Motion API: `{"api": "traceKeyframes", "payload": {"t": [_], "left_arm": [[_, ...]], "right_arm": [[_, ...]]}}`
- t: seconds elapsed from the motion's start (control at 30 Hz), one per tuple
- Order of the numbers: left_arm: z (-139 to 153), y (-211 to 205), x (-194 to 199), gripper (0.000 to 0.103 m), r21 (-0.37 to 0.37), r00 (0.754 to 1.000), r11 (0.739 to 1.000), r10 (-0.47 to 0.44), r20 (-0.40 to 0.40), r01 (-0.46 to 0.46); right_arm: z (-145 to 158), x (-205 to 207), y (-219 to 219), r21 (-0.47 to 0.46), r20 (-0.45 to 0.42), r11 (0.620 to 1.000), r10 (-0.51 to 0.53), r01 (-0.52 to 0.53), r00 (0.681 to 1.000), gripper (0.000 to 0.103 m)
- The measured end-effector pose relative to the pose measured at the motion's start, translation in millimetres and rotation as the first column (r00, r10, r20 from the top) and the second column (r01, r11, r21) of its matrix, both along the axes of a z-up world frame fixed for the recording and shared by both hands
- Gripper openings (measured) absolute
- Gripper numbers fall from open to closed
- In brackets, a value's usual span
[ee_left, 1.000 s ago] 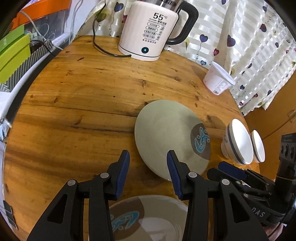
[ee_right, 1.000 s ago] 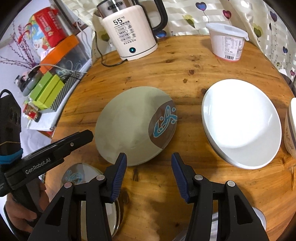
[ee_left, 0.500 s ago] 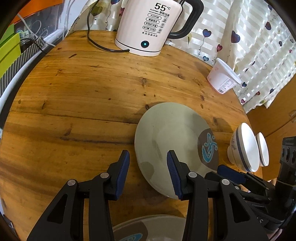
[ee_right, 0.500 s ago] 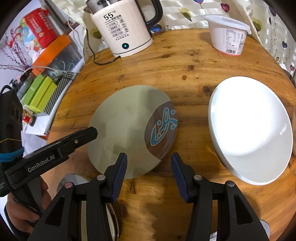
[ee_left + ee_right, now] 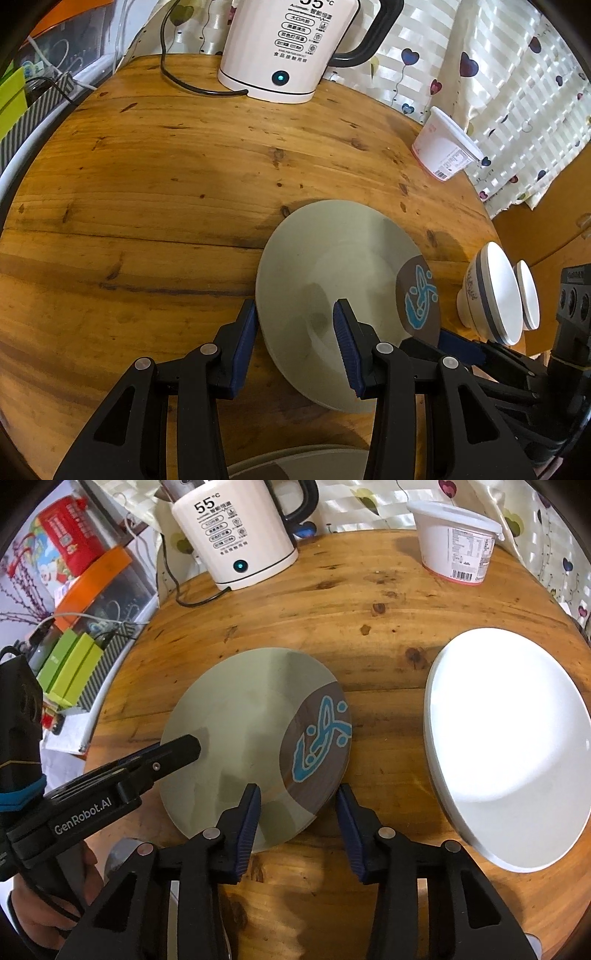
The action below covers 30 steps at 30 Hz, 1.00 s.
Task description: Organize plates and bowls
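Note:
A grey-green plate point(image 5: 332, 273) with a brown patch and blue pattern lies flat on the round wooden table point(image 5: 166, 177). My left gripper point(image 5: 297, 325) is open astride the plate's left rim, one pad beside the edge and one over the plate. In the right wrist view the same plate point(image 5: 251, 731) lies just ahead of my right gripper point(image 5: 299, 808). Its jaws are closing, the plate's near rim is between them, and the pads do not press on it. One of the left gripper's fingers point(image 5: 181, 747) reaches over the plate from the left.
A white plate point(image 5: 506, 746) lies to the right. Two white bowls point(image 5: 495, 291) stand at the table's right edge. A kettle point(image 5: 236, 535) with its cord and a white tub point(image 5: 458, 542) stand at the back. Another patterned plate point(image 5: 295, 461) sits under my left gripper.
Both grippers have come forward and a little lower onto the patterned plate from opposite sides. The right gripper's jaws have narrowed; the left jaws keep the same gap.

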<state>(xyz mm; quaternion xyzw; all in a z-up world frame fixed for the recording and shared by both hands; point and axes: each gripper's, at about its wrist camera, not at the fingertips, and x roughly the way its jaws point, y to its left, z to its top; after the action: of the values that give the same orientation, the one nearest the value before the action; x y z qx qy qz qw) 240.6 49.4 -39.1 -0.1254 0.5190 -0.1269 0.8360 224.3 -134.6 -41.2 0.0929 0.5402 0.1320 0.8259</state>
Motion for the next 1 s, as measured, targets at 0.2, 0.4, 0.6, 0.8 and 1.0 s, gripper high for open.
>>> {"api": "traceKeyframes", "payload": {"t": [0.2, 0.4, 0.6, 0.8, 1.0], "left_arm": [[0, -1, 0, 0.043, 0.008, 1.000, 1.000, -0.002, 0.004, 0.002], [1, -2, -2, 0.043, 0.021, 1.000, 1.000, -0.003, 0.008, 0.003], [2, 0, -6, 0.043, 0.020, 1.000, 1.000, 0.000, 0.009, 0.000], [5, 0, -10, 0.043, 0.023, 1.000, 1.000, 0.002, 0.016, -0.002], [7, -1, -16, 0.043, 0.023, 1.000, 1.000, 0.008, 0.022, -0.008]], "right_arm": [[0, 1, 0, -0.002, 0.005, 1.000, -0.004, 0.004, 1.000, 0.036], [0, 1, -1, -0.003, 0.009, 1.000, 0.000, 0.001, 1.000, 0.035], [3, 1, -2, -0.002, 0.014, 1.000, 0.006, -0.006, 1.000, 0.034], [5, -1, -2, 0.000, 0.021, 1.000, 0.006, -0.006, 1.000, 0.034], [9, -4, -1, -0.005, 0.034, 1.000, 0.011, -0.011, 0.999, 0.034]]}}
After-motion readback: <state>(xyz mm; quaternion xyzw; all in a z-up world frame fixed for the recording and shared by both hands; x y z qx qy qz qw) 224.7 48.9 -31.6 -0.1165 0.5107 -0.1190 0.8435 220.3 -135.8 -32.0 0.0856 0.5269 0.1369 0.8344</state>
